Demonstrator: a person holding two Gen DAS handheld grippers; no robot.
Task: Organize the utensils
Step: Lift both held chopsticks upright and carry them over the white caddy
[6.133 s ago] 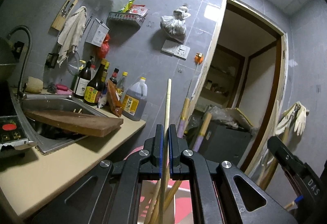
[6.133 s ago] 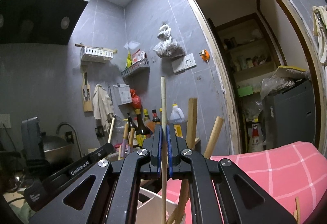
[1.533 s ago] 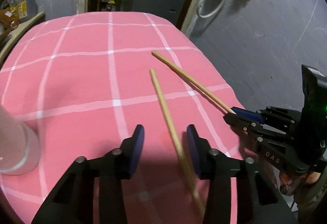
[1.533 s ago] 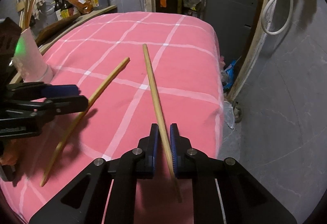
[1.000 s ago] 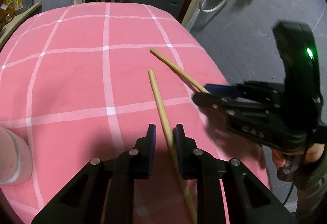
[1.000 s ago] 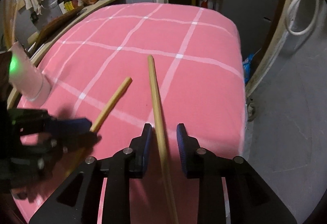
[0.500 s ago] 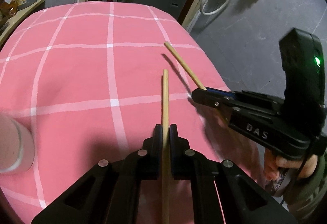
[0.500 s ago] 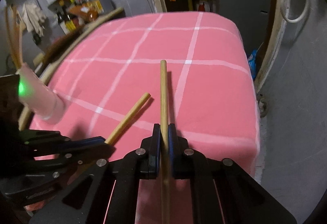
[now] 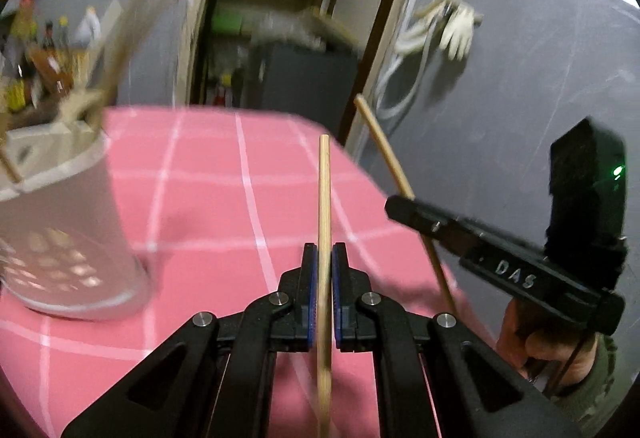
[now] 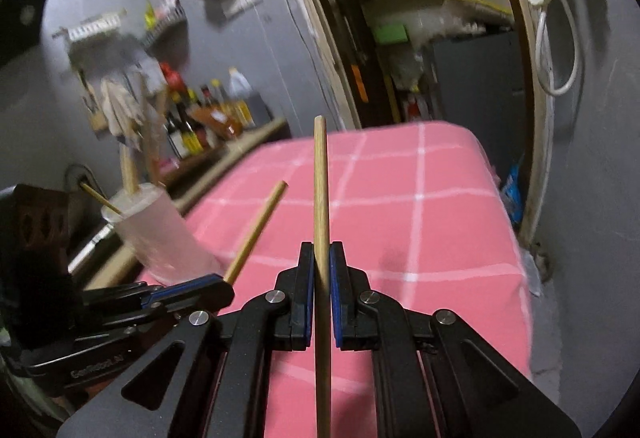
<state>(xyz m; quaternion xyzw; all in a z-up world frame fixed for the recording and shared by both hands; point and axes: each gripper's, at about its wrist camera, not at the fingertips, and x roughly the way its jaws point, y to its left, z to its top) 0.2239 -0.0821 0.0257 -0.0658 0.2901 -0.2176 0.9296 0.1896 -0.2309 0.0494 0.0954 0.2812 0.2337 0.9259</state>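
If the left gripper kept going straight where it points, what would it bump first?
Probably the pink tablecloth: the left gripper, shut on a chopstick, tilts down toward it. The holder sits off to the left.

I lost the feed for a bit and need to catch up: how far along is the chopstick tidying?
Done: several chopsticks stand in the white holder on the pink cloth.

In hand: the left gripper is shut on one chopstick, and the right gripper is shut on the other chopstick; both sticks are clear of the cloth.

Left: both go into the holder. No loose sticks show on the cloth.
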